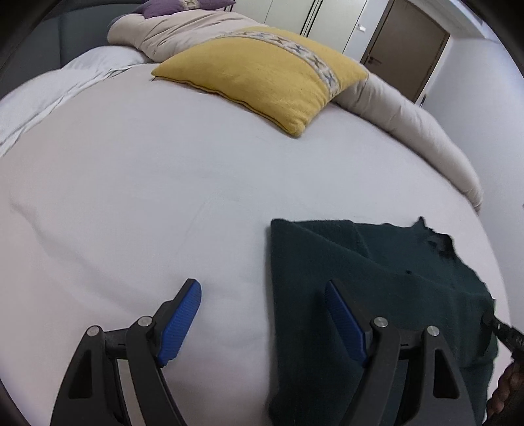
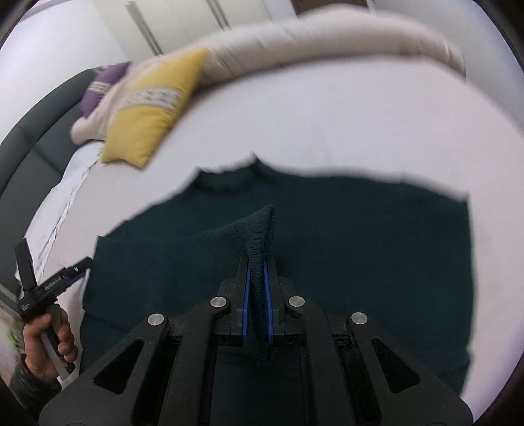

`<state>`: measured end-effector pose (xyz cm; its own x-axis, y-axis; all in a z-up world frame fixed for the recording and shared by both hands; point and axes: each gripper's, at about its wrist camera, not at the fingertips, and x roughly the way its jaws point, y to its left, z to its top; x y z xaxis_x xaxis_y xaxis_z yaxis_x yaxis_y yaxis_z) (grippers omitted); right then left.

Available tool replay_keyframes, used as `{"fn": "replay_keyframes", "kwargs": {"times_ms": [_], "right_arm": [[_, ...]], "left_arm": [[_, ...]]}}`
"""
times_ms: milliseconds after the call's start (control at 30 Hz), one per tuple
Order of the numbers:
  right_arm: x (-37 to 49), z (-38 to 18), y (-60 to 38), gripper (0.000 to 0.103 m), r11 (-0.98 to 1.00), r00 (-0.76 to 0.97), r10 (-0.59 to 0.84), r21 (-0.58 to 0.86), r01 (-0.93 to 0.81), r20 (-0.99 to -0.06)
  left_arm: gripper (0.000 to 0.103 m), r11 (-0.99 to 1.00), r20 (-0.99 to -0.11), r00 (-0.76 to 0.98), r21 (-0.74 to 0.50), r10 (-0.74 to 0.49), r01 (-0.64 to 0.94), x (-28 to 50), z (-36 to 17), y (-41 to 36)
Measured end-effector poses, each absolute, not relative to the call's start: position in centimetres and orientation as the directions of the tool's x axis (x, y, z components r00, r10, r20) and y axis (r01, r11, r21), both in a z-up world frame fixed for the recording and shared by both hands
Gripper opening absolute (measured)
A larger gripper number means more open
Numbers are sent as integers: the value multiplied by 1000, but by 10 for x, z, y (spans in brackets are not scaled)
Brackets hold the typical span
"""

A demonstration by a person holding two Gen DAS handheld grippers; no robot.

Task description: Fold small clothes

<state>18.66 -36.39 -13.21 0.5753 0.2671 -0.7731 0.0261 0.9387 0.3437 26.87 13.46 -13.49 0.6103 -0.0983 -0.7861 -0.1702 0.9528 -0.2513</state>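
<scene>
A dark green knitted sweater (image 1: 376, 262) lies flat on the white bed sheet (image 1: 147, 196). My left gripper (image 1: 262, 295) is open and empty, low over the sweater's left edge, one blue pad (image 1: 183, 314) over the sheet and the other over the cloth. In the right wrist view my right gripper (image 2: 257, 265) is shut on a ribbed edge of the sweater (image 2: 360, 236), which stands up in a peak (image 2: 262, 226) between the fingers above the rest of the garment. The left gripper also shows in that view (image 2: 49, 285), held by a hand at the sweater's left side.
A yellow cushion (image 1: 262, 75) lies on the bed beyond the sweater, with a beige rolled duvet (image 1: 409, 124) behind it and a purple cushion (image 1: 170, 6) at the headboard. Wardrobe doors and a brown door (image 1: 409, 42) stand past the bed.
</scene>
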Motion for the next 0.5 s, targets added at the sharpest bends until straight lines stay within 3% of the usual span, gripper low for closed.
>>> {"fn": "replay_keyframes", "kwargs": {"times_ms": [100,200,233,267,500], "right_arm": [[187,-154,-379,6,905,566,307,419,76,-765],[189,-164,-388,6,884,567,332,458,90,-754],[191,-166,-387,6,883,569,333,461,93,-752],[191,-165,-385,6,889,572,323,448,89,-754],[174,-154,-375,6,893,619,303,443,81,-725]], "left_arm": [[73,968,-806,586,-204,-80,-149,283,-140,126],[40,983,-817,574,-150,-62,-107,292,-144,116],[19,983,-818,570,-160,-80,-91,295,-144,115],[11,983,-818,568,-165,-92,-79,296,-142,114],[8,980,-797,599,-170,-77,-100,295,-145,120]]}}
